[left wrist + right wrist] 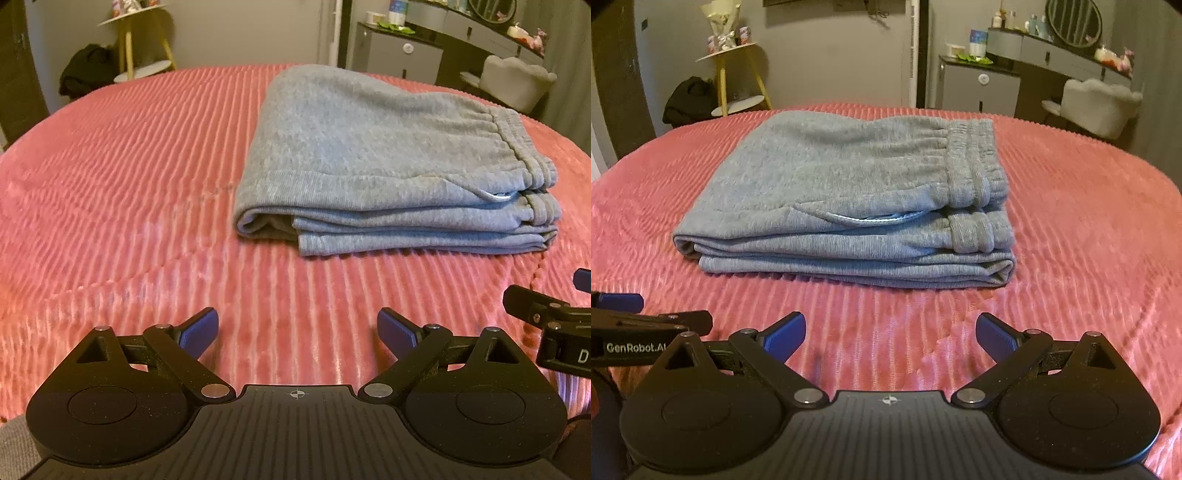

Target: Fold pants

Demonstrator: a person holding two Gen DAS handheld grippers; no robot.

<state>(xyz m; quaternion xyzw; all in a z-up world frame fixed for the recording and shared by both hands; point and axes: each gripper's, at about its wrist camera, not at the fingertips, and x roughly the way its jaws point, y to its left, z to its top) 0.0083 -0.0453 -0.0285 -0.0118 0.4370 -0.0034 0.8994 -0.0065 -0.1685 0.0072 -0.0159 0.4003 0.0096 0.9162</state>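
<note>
1. Pants (pixel 373 155), grey sweatpants, lie folded into a stacked bundle on the bed (pixel 122 177) with its pink ribbed cover, the elastic waistband on the right side.
2. A pocket opening shows along the near edge of the top layer; what the pale strip inside it is cannot be made out.
3. The left claw (pixel 297 330) hovers near the bundle, jaws wide apart, holding nothing.
4. The right claw (pixel 890 334) sits just beside it, also spread wide and empty.
5. A yellow-legged side stand (pixel 733 70) and a grey dresser (pixel 982 86) stand beyond the bed.
</note>
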